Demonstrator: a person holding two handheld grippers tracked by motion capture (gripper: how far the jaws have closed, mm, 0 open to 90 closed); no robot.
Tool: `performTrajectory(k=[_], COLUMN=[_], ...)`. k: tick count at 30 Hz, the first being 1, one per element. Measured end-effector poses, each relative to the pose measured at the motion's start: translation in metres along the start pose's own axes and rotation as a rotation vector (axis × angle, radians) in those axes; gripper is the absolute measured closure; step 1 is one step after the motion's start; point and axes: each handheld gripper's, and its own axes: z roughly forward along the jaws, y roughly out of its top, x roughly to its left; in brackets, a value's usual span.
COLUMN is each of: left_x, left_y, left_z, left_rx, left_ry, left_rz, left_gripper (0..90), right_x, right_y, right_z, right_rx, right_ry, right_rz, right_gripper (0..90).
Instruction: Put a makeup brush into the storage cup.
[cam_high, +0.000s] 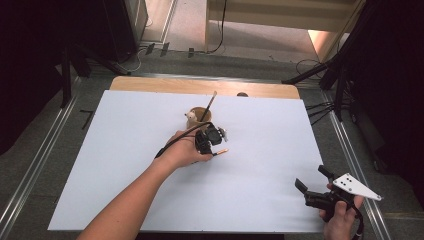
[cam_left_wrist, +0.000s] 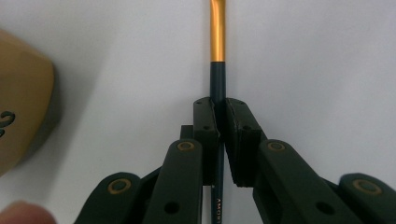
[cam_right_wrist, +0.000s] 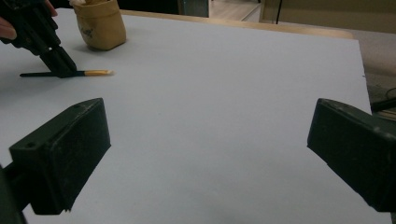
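The table (cam_high: 100, 165), covered by a white sheet, was the largest item in the scene, with a strip of bare wood along its far edge. The person's left forearm (cam_high: 131, 200) crossed it from the near edge toward the centre.

A tan pot (cam_high: 200, 116) stood upright just beyond the centre of the sheet, with a long brush (cam_high: 209, 106) leaning out of it toward the far right. In the right gripper view the pot sat at the far left, just behind the left gripper.

The right gripper (cam_high: 312, 181) was held at the near right corner of the sheet, well apart from the pot. Its jaws stood wide apart with nothing between them; the right gripper view showed bare sheet in the gap.

The left gripper (cam_high: 214, 146) was at the centre, just near of the pot, pointing down at the sheet. Its jaws were clenched on a pen (cam_left_wrist: 218, 84), grasping the dark shaft just behind the gold section. The left gripper view showed both pads (cam_left_wrist: 205, 123) pressed against the shaft, with the pot close at the left.

The pen, the smallest item, lay flat on the sheet in the right gripper view, its gold end pointing right of the left gripper and its dark end trailing left. It was near the pot but not touching it.
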Motion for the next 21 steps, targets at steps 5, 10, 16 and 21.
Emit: performTrajectory(k=[5,10,16,21], left_x=[-0.0007,-0.0018,-0.0004,0.0004], left_y=[0.0009,0.0009,0.0003,-0.0002], left_z=[0.0,-0.0002,-0.0015,-0.0052], left_rx=[0.007,0.007,-0.006,-0.035], left_ry=[0.002,0.012,-0.007,-0.018], left_rz=[0.007,0.026,0.021,0.009], left_gripper=[84.4,84.5,84.7,84.7], right_x=[0.0001,-0.0003,-0.0006,-0.0007], right_y=[0.0,-0.0002,-0.0003,-0.0003], right_z=[0.0,-0.0001,0.0001,0.0], right_rx=[0.0,0.0,0.0,0.001], right_ry=[0.0,0.001,0.001,-0.001], right_rz=[-0.001,-0.001,-0.001,-0.001], right_gripper=[0.0,0.0,0.0,0.0])
